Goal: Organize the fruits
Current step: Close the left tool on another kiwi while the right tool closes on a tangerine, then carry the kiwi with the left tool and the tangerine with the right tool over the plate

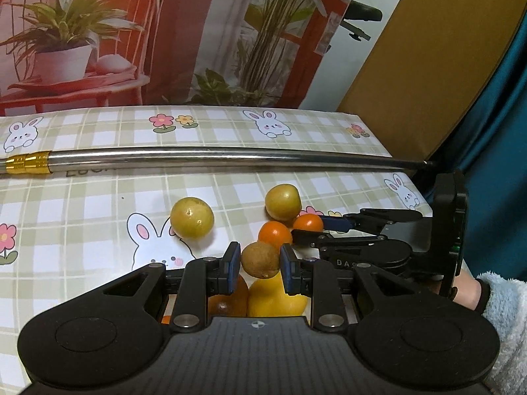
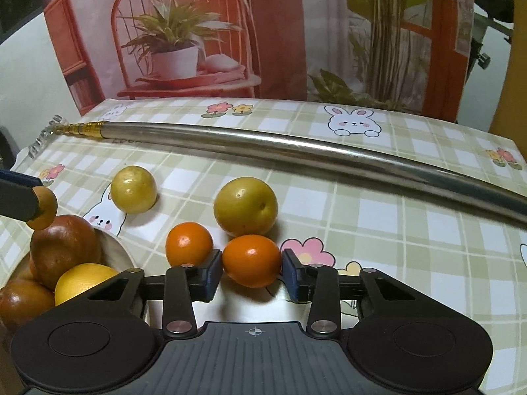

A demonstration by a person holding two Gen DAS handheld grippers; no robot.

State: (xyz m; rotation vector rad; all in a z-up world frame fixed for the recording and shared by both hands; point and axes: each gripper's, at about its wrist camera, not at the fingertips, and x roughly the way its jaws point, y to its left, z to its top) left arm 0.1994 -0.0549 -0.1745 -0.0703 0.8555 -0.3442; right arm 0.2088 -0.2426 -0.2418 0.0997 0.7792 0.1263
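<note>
My left gripper (image 1: 260, 267) is shut on a small brown round fruit (image 1: 260, 260), held above a bowl with a yellow fruit (image 1: 276, 299) and a dark brown fruit (image 1: 227, 304) in it. In the right wrist view the same brown fruit (image 2: 44, 209) hangs at the left edge over the bowl (image 2: 123, 251). My right gripper (image 2: 252, 271) has its pads against both sides of a small orange (image 2: 252, 260) on the tablecloth. A second orange (image 2: 188, 243) lies just left of it. Two yellow-green plums (image 2: 133, 189) (image 2: 245, 205) lie behind.
A long metal rod (image 2: 296, 148) with a gold end lies across the table behind the fruit. The checked rabbit tablecloth (image 2: 395, 230) ends at the right edge. A hand in a fluffy sleeve (image 1: 500, 296) holds the right gripper. A printed backdrop stands behind the table.
</note>
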